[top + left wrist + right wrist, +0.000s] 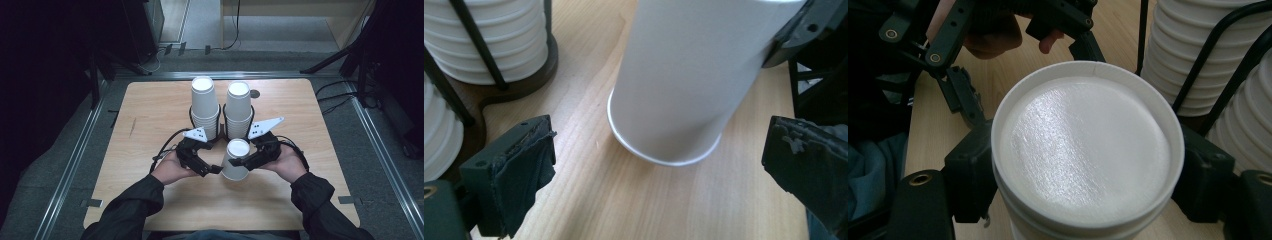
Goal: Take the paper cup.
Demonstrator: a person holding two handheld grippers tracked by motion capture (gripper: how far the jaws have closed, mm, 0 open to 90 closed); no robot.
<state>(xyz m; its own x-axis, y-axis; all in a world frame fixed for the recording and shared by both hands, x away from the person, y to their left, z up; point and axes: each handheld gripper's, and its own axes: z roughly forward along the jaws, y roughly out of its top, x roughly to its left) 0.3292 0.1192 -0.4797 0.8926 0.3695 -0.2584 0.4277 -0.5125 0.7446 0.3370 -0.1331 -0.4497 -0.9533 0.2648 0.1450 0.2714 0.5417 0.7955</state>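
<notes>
Now the right claw (pixel 246 163) grips the upturned paper cup (pixel 236 160) on the counter (pixel 150 110), the left claw (pixel 212 170) stands open beside it; letting go likely comes next.

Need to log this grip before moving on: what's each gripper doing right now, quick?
Left gripper: open, jaws wide apart, clear of the upside-down paper cup.
Right gripper: shut on the paper cup, a jaw pressed on each side.
</notes>
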